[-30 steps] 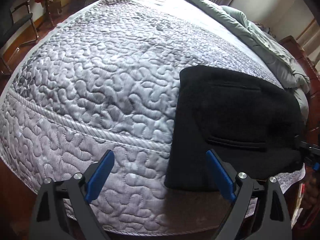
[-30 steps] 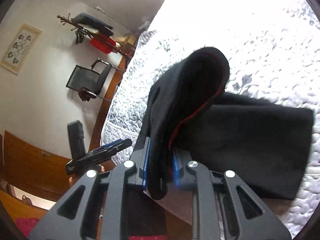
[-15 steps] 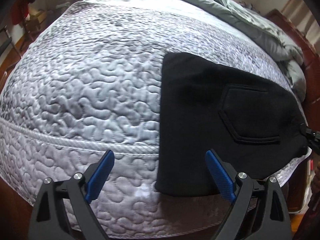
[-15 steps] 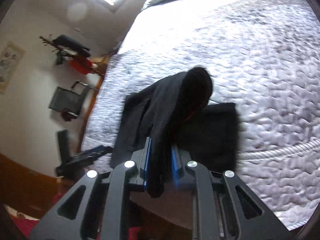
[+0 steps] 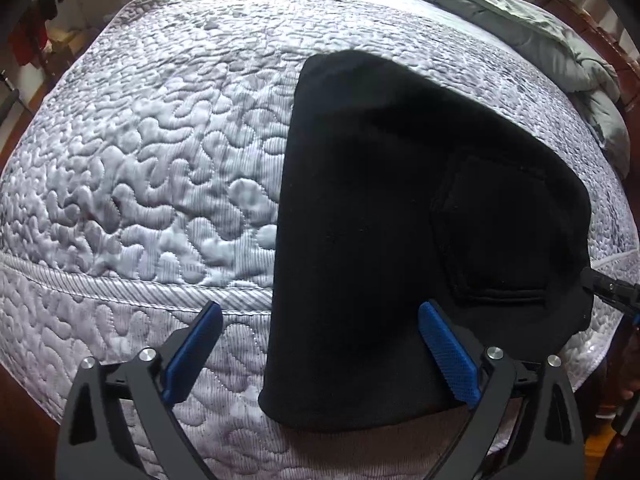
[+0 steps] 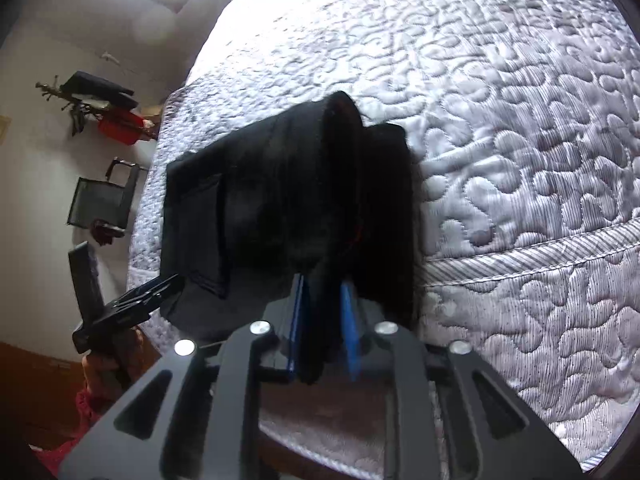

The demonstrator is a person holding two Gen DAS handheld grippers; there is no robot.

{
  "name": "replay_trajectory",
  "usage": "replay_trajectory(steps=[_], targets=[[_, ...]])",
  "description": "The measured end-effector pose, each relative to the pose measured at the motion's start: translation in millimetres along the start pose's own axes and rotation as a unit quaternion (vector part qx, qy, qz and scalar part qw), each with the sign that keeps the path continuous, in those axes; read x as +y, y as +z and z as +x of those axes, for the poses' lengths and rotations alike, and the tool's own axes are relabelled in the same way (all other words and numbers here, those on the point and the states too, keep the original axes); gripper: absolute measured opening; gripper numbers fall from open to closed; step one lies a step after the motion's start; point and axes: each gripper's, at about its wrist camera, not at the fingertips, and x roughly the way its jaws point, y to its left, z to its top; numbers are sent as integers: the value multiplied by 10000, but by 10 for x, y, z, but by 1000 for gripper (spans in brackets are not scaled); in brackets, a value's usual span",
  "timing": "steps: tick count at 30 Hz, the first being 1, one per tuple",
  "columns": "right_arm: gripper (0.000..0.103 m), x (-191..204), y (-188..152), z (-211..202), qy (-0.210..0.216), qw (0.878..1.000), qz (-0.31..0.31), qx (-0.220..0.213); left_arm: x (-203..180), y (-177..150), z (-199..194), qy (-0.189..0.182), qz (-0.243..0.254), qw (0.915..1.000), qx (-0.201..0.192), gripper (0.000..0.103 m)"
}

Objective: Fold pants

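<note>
- No brand, label or writing can be read on anything in either view
- The pants [image 5: 380, 240], black and folded, lie on the quilt [image 5: 160, 160] at the near edge of the bed, a back pocket [image 5: 504, 236] facing up
- Left gripper [image 5: 316, 344] is spread wide with nothing pinched: its right pad hangs over the pants' near part, its left pad over bare quilt, and the pants' left edge runs between them; its jaws have just been opening a little more
- Right gripper [image 6: 322, 320] has a black fold of the pants [image 6: 288, 200] between its blue pads; the jaws have just been opening, and the cloth sits against the left pad with a thin gap at the right pad, so I cannot tell if it is truly pinched
- In the right view the left gripper [image 6: 128, 304] shows at the pants' far corner
- A grey duvet [image 5: 520, 20] is bunched at the far side of the bed
- A black chair [image 6: 100, 204] stands by the wall
</note>
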Motion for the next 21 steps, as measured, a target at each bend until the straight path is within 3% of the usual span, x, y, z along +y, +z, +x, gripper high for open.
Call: replay_trajectory(steps=[1, 3, 7, 10, 11, 13, 14, 15, 17, 21], targets=[[39, 11, 1, -35, 40, 10000, -23, -29, 6, -1, -44, -63, 30, 10000, 1, 98], [60, 75, 32, -113, 148, 9998, -27, -134, 29, 7, -98, -164, 16, 9999, 1, 98], [62, 65, 177, -95, 261, 9995, 46, -174, 77, 52, -105, -267, -51, 9996, 51, 98], [63, 72, 303, 107, 325, 9994, 113, 70, 54, 33, -63, -285, -30, 9995, 143, 98], [61, 66, 317, 159, 280, 9994, 156, 157, 42, 23, -40, -272, -9, 9995, 184, 98], [23, 85, 343, 282, 202, 9993, 138, 268, 15, 12, -20, -297, 17, 9993, 211, 98], [19, 80, 350, 287, 261, 9991, 178, 268, -14, 5, -15, -295, 24, 9993, 210, 98], [8, 75, 352, 268, 336, 9990, 177, 238, -13, 6, -24, -288, 33, 9994, 203, 98], [7, 101, 364, 148, 488, 9988, 66, 53, -10, 19, -58, -288, 44, 9994, 177, 98], [7, 164, 374, -64, 120, 9997, -92, -199, -15, 21, -147, -262, 69, 9996, 52, 98]])
